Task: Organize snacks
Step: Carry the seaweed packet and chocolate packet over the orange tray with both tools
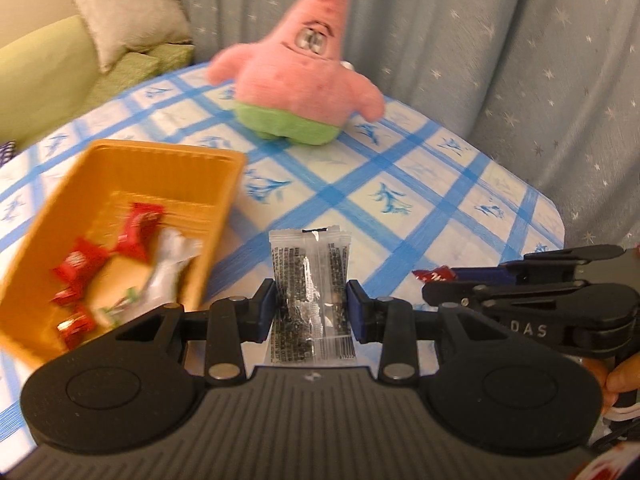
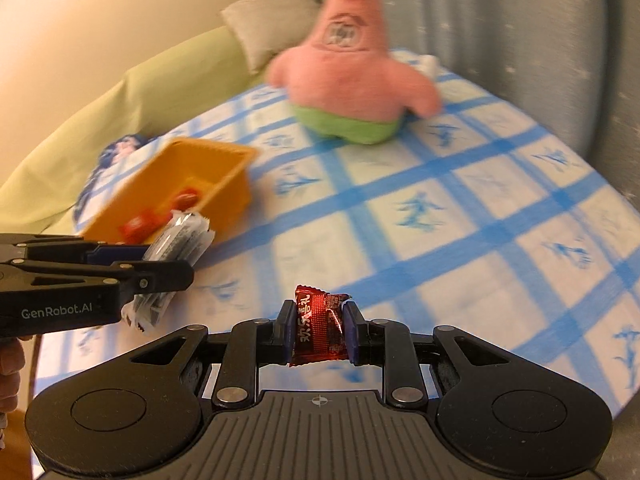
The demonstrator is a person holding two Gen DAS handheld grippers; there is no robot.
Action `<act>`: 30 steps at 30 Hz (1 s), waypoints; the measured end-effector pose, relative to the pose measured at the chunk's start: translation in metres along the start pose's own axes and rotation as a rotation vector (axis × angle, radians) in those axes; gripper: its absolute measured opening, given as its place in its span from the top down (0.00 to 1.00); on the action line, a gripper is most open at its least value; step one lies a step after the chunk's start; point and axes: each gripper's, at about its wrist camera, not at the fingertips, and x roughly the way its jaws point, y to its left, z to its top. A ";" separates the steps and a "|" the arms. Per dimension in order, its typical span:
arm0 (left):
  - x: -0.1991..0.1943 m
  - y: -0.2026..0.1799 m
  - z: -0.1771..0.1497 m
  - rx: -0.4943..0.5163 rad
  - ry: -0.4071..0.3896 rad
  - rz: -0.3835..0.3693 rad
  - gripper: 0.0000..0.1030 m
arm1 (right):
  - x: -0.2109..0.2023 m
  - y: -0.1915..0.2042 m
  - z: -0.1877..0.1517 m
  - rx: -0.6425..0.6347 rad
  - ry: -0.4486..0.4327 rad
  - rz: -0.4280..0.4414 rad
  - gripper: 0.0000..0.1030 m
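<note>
My left gripper (image 1: 311,304) is shut on a clear snack packet with black print (image 1: 309,280), held above the table just right of the orange tray (image 1: 160,160). The tray holds several red candies (image 1: 136,228) and a white wrapper (image 1: 168,264). My right gripper (image 2: 318,330) is shut on a red candy wrapper (image 2: 318,328), held above the tablecloth. In the right wrist view the left gripper (image 2: 168,256) with its packet (image 2: 180,236) is at the left, by the orange tray (image 2: 224,184). In the left wrist view the right gripper (image 1: 448,280) with the red candy (image 1: 434,275) is at the right.
A pink starfish plush with green shorts (image 1: 304,72) stands at the back of the table (image 1: 440,200), which has a blue checked cloth; it also shows in the right wrist view (image 2: 352,72). A grey star curtain (image 1: 500,40) hangs behind. A green sofa with a cushion (image 1: 128,12) is at left.
</note>
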 end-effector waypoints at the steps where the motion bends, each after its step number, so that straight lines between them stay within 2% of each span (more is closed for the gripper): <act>1: -0.006 0.006 -0.002 -0.005 -0.005 0.008 0.67 | 0.001 0.009 0.000 -0.011 -0.001 0.012 0.75; 7: -0.036 0.038 -0.013 -0.027 -0.025 0.056 0.67 | 0.007 0.057 0.000 -0.073 -0.005 0.072 0.75; 16: -0.054 0.080 -0.019 -0.013 -0.038 0.108 0.67 | 0.022 0.113 0.004 -0.120 -0.015 0.122 0.76; 30: -0.048 0.136 -0.003 0.019 -0.043 0.111 0.67 | 0.058 0.163 0.021 -0.114 -0.035 0.116 0.76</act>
